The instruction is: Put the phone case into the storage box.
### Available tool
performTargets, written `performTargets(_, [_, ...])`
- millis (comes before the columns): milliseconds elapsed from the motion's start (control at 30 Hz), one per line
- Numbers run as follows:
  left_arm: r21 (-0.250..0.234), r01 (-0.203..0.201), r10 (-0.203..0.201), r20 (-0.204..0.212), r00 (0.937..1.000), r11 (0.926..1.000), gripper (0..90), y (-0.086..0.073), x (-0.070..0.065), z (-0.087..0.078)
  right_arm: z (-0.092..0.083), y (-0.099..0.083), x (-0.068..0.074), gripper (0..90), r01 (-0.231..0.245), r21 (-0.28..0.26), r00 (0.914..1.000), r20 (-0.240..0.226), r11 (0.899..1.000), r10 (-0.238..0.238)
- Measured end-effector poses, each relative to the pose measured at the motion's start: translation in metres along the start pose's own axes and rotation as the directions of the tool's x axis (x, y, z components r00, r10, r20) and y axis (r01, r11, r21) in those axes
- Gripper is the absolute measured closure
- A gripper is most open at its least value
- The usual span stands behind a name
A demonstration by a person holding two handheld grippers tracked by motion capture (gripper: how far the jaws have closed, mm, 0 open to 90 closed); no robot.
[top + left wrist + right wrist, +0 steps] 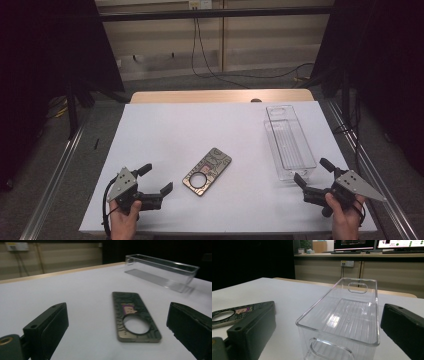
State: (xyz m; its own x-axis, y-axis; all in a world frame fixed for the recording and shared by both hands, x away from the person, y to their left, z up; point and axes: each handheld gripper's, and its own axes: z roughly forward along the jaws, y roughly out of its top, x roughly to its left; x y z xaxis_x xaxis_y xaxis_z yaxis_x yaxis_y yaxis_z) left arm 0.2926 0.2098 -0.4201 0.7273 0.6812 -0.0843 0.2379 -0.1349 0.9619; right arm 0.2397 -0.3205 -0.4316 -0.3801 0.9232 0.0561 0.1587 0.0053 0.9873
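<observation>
A person stands at the near edge of the white table (165,125) and holds one gripper in each hand. The left gripper (157,179) is near the front left corner, and its two jaws stand wide apart with nothing between them. They point toward the phone case (207,170), which lies flat on the table a little in front of them, not touching them. In the left gripper view the phone case (135,316) is between the two black jaws but farther away, with its round hole at the near end. The case is dark with a small coloured picture on it; the pattern I cannot read well, because the view there is a bit blurred.

The right gripper (312,174) is at the front right, also with its jaws spread apart and holding nothing. It is just beside the near end of the clear plastic bin (289,142), which stands upright and empty on the right side of the table. In the right gripper view the bin (342,315) is right before the jaws, and it seems they do not touch it. The phone case and the bin are well apart.
</observation>
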Motion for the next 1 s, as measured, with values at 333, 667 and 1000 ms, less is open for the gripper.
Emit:
performTargets(333, [-0.011,-0.049,0.049,0.036,0.9981,0.9987,2.6,0.008,-0.009,0.015,-0.002,0.000,-0.003,0.0,-0.013,-0.003,0.9999,0.006,1.000,0.013])
performTargets(667, [-0.023,-0.055,0.057,0.070,0.9959,0.9982,2.4,0.018,-0.015,0.033,-0.003,-0.001,-0.002,0.0,-0.011,-0.002,0.9999,0.009,1.000,0.011])
performTargets(1000, [-0.033,-0.089,0.092,0.105,0.9902,0.9955,3.0,0.033,-0.025,0.060,-0.002,-0.001,-0.002,0.0,-0.014,-0.003,0.9999,0.001,1.000,0.014])
